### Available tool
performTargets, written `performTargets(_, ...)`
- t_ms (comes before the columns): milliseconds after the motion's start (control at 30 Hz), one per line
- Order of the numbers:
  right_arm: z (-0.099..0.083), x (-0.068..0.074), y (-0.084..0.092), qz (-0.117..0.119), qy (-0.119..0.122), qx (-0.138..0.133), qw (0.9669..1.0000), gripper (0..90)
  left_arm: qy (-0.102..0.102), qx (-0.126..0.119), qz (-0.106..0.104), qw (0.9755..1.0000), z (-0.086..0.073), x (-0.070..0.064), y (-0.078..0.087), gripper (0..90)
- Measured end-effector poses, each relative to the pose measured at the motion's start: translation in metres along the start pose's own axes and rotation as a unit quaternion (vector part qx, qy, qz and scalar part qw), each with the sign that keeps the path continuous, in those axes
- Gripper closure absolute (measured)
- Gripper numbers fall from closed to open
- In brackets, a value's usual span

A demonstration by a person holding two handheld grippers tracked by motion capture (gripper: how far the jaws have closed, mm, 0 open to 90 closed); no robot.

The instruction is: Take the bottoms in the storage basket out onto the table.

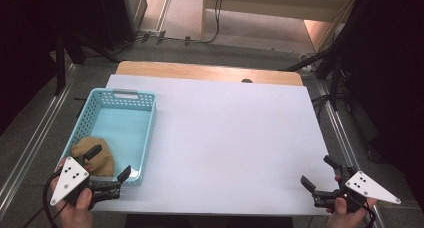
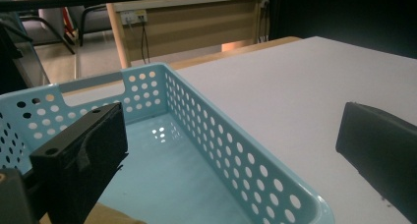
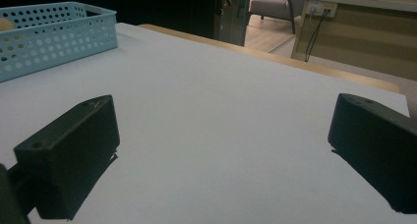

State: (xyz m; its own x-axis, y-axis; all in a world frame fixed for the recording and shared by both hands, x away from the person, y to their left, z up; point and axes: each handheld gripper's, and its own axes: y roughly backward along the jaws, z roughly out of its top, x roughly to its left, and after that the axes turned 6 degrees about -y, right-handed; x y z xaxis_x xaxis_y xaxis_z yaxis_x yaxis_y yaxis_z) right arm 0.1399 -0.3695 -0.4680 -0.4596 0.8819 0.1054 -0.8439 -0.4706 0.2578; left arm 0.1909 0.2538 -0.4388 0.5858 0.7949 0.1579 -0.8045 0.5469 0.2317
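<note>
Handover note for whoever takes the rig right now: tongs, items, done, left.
Left tongs: open, holding nothing, straddling the near right wall of the blue basket; one jaw is over the inside, the other over the white table.
Right tongs: open, empty, low over the near right part of the table, apart from everything.
Things: the tan soft item lies inside the basket at its near end, next to the left tongs' inner jaw; I cannot tell if they touch.
Done: the item is in the basket.
Left: probably just draw the left tongs clear of the basket wall.
</note>
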Motion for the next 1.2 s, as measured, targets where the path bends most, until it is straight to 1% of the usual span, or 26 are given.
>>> performTargets(100, 0.001, 0.0, 0.0, 0.0, 0.001, -0.001, 1.0, 0.0, -0.002, -0.001, -0.001, 1.0, 0.004, 0.0, 0.001, 0.0)
performTargets(200, 0.001, 0.0, 0.0, 0.001, 0.0, 0.001, 1.0, 0.0, -0.004, 0.005, 0.001, 1.0, 0.01, 0.002, 0.003, 0.0)
performTargets(267, 0.001, 0.001, 0.0, 0.001, 0.0, 0.003, 1.0, 0.0, 0.001, 0.003, 0.003, 1.0, 0.014, 0.005, 0.005, 0.0)
performTargets(300, 0.002, 0.001, 0.0, 0.002, 0.0, 0.002, 1.0, 0.0, 0.002, 0.004, 0.005, 1.0, 0.018, 0.009, 0.007, 0.0)
performTargets(333, 0.002, 0.001, 0.0, 0.002, 0.0, 0.002, 1.0, 0.0, 0.002, 0.004, 0.005, 1.0, 0.018, 0.009, 0.007, 0.0)
performTargets(367, 0.002, 0.001, 0.0, 0.003, -0.001, 0.002, 1.0, 0.0, 0.003, 0.003, 0.009, 1.0, 0.02, 0.012, 0.008, 0.0)
performTargets(467, 0.002, 0.001, 0.0, 0.005, -0.001, 0.003, 1.0, 0.0, 0.007, -0.007, 0.006, 0.9999, 0.026, 0.019, 0.01, 0.0)
performTargets(533, 0.003, 0.002, 0.0, 0.006, -0.001, 0.004, 1.0, 0.0, 0.001, -0.001, 0.008, 1.0, 0.031, 0.023, 0.012, 0.0)
performTargets(567, 0.003, 0.002, 0.0, 0.006, -0.001, 0.006, 1.0, 0.0, -0.003, 0.004, 0.014, 0.9999, 0.036, 0.028, 0.013, 0.0)
performTargets(600, 0.003, 0.002, 0.0, 0.006, -0.001, 0.006, 1.0, 0.0, -0.003, 0.004, 0.014, 0.9999, 0.036, 0.028, 0.013, 0.0)
performTargets(667, 0.003, 0.002, 0.0, 0.005, -0.002, 0.007, 1.0, 0.0, -0.003, 0.01, 0.013, 0.9999, 0.04, 0.034, 0.014, 0.0)
performTargets(900, 0.003, 0.002, 0.0, 0.005, -0.002, 0.007, 1.0, 0.0, 0.008, 0.025, 0.012, 0.9996, 0.046, 0.06, 0.018, 0.0)
performTargets(967, 0.003, 0.002, -0.001, 0.004, -0.003, 0.008, 1.0, 0.0, 0.015, 0.031, 0.006, 0.9994, 0.046, 0.069, 0.02, 0.0)
performTargets(1033, 0.003, 0.001, -0.001, 0.003, -0.003, 0.009, 1.0, 0.0, 0.013, 0.044, 0.005, 0.9989, 0.046, 0.076, 0.02, 0.0)
performTargets(1067, 0.003, 0.002, -0.001, 0.004, -0.003, 0.01, 0.9999, 0.0, 0.013, 0.053, 0.0, 0.9985, 0.046, 0.08, 0.019, 0.0)
performTargets(1133, 0.003, 0.002, -0.001, 0.003, -0.003, 0.01, 0.9999, 0.0, 0.011, 0.062, -0.004, 0.998, 0.046, 0.083, 0.018, 0.0)
performTargets(1167, 0.004, 0.002, -0.001, 0.004, -0.001, 0.01, 0.9999, 0.0, 0.012, 0.07, -0.012, 0.9974, 0.045, 0.087, 0.017, 0.0)
performTargets(1200, 0.004, 0.002, -0.001, 0.004, -0.001, 0.01, 0.9999, 0.0, 0.014, 0.073, -0.013, 0.9972, 0.044, 0.088, 0.017, 0.0)
